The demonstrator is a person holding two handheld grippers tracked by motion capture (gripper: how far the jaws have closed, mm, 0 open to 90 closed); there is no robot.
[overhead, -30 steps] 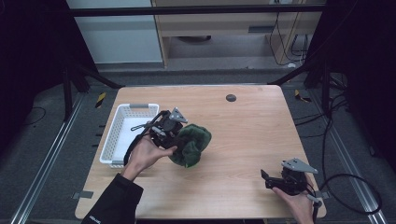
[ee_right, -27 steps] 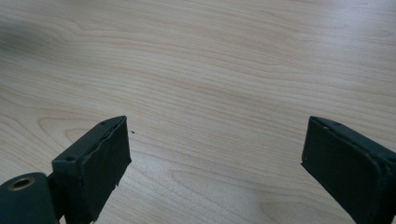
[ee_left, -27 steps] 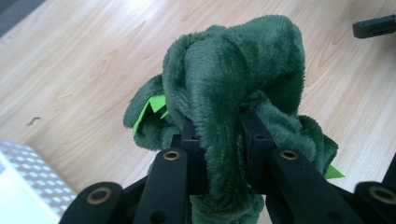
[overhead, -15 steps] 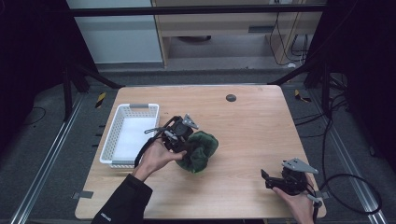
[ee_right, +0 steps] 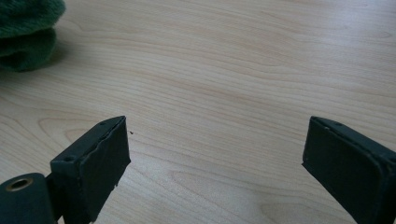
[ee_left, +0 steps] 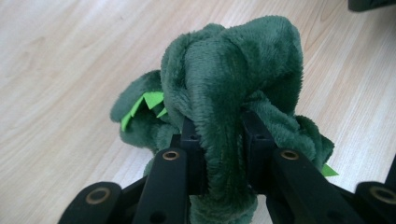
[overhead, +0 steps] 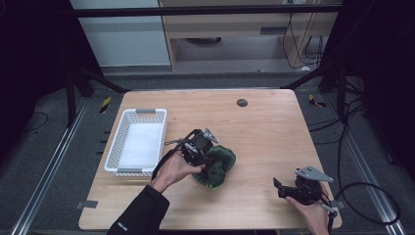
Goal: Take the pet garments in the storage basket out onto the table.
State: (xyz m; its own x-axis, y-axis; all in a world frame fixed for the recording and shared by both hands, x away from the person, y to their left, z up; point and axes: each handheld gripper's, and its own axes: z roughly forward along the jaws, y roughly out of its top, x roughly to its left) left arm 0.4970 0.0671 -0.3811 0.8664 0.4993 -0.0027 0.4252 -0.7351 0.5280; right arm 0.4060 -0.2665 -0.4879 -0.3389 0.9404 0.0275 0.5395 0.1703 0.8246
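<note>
Left gripper clenched on fold of dark green plush toy; in left gripper view plush bulges up between and past both jaws, bright green felt spikes at its left. Toy at mid-table, just right of white basket, bulk resting on wood. Right gripper near front right corner, well apart from toy, jaws spread wide over bare wood, nothing between them

Black left gripper, brass-ringed screw holes, grey three-cornered plate, dark sleeve
</note>
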